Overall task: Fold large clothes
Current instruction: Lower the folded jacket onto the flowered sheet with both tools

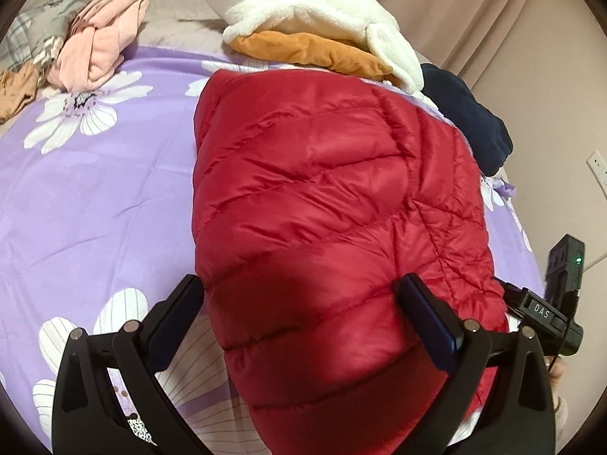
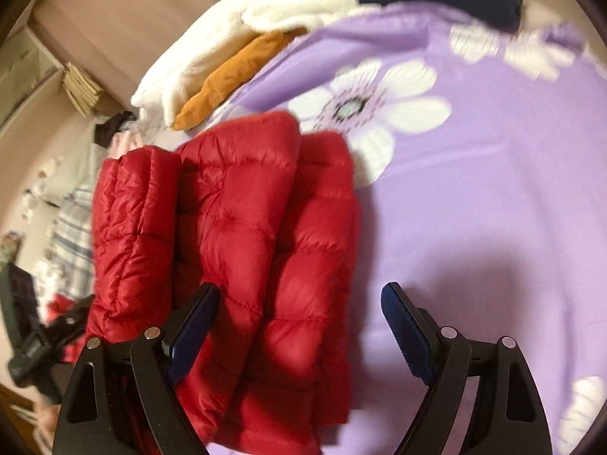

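The left wrist view shows the red puffer jacket [image 1: 322, 208] folded on the purple flowered bedsheet [image 1: 95, 208], just in front of the white fleece [image 1: 303, 3]. Both the left tongs [image 1: 299, 295] and the right tongs [image 2: 301, 303] are spread wide, pinching nothing. The puffy jacket could spring open again, because nothing presses it flat.

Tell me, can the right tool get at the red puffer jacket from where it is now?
Probably yes. The right tool stands open just above the red puffer jacket, whose folded edge lies under its left finger, with nothing between them; only purple bedsheet lies beside it.
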`<act>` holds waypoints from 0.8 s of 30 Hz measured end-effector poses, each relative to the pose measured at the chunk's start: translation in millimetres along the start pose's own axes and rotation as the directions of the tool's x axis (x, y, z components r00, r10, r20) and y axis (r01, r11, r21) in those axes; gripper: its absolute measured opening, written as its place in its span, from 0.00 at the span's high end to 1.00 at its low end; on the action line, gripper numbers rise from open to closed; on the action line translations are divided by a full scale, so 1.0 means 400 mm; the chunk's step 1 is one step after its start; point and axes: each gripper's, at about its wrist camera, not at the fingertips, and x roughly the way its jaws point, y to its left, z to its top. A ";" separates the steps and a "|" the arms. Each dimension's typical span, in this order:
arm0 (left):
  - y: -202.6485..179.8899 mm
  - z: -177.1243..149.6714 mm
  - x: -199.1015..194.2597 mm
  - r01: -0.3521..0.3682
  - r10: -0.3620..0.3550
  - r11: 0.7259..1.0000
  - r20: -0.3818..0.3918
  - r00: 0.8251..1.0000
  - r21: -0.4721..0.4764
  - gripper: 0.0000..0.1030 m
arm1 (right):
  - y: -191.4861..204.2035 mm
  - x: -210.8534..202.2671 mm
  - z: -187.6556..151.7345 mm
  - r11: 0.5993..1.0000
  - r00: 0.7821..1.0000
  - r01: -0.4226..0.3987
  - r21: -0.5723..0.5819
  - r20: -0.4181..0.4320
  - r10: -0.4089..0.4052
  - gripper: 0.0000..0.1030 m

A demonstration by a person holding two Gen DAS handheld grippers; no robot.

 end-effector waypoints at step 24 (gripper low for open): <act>-0.026 -0.094 0.036 -0.033 0.035 0.993 -0.017 0.999 0.114 0.00 | 0.217 0.029 -0.102 0.903 1.000 0.018 -0.430 0.020 -0.010 0.16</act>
